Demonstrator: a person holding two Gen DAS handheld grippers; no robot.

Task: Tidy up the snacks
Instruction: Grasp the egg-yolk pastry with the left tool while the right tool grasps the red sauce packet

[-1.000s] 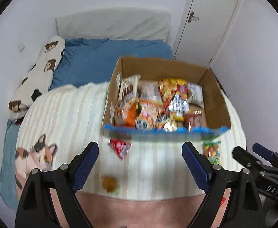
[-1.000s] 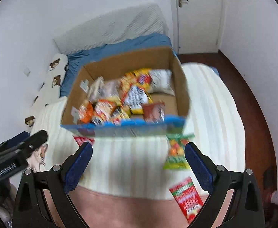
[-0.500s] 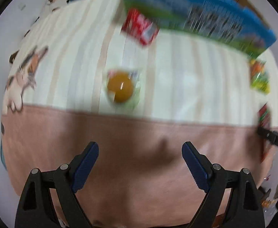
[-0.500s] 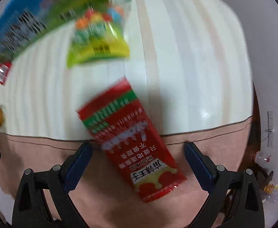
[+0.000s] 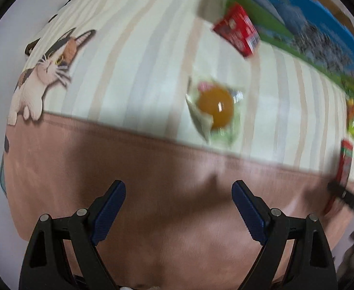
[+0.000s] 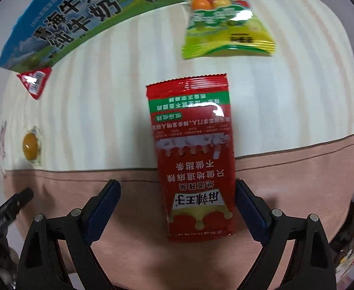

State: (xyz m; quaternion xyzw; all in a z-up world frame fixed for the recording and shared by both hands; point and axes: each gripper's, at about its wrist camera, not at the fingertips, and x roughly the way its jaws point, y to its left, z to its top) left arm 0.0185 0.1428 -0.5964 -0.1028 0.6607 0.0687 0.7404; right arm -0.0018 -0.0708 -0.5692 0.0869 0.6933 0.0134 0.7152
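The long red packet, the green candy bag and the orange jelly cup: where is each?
long red packet (image 6: 191,159), right wrist view, middle of its printed face.
green candy bag (image 6: 225,26), right wrist view, its centre.
orange jelly cup (image 5: 216,107), left wrist view, orange middle.

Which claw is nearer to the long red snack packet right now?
Right. The right claw straddles the long red packet, closing, pads not yet pressing. The left claw hangs over bare blanket, well aside.

Home bedroom, striped cat-print bedspread (image 5: 133,55), snacks strewn on bed
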